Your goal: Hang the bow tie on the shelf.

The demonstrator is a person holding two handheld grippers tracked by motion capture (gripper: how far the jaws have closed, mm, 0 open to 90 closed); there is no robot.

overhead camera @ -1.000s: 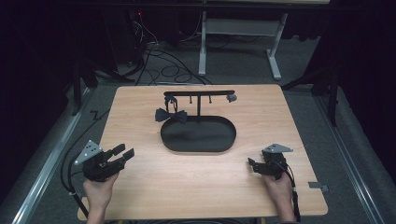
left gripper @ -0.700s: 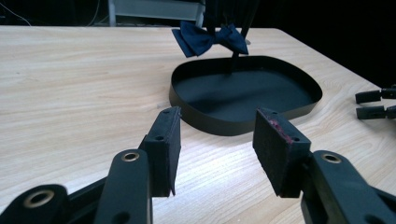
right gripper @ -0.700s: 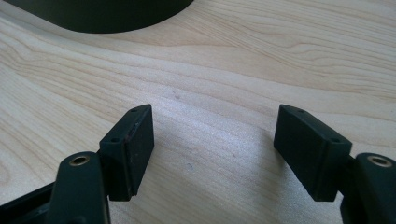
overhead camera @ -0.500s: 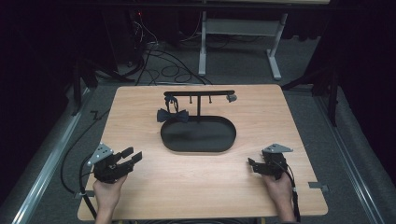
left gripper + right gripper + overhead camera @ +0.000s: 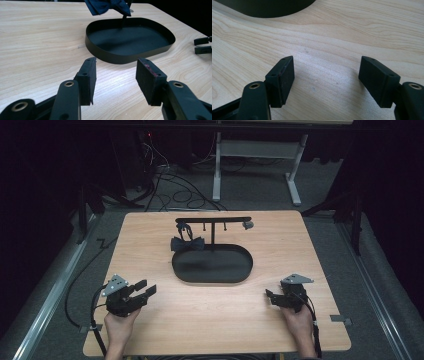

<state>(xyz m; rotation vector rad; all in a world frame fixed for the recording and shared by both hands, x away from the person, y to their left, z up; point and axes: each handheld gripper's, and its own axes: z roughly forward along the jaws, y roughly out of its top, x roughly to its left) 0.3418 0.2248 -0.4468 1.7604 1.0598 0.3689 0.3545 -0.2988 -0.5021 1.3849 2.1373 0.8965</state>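
Left gripper [image 5: 142, 292] released, angled toward tray [image 5: 212, 279], likely lining up on bow tie [image 5: 187, 243]. Right gripper [image 5: 270, 297] released, parked low over desk [image 5: 310, 250].

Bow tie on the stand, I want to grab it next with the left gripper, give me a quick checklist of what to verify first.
1. Left gripper open, jaws empty: ok.
2. Right gripper open, empty, off to the side near the table edge: ok.
3. Bow tie hangs from the stand, above the tray's left end: ok.
4. Bare table between left gripper and tray: ok.
5. How the tie is fastened to the bar: cannot tell.
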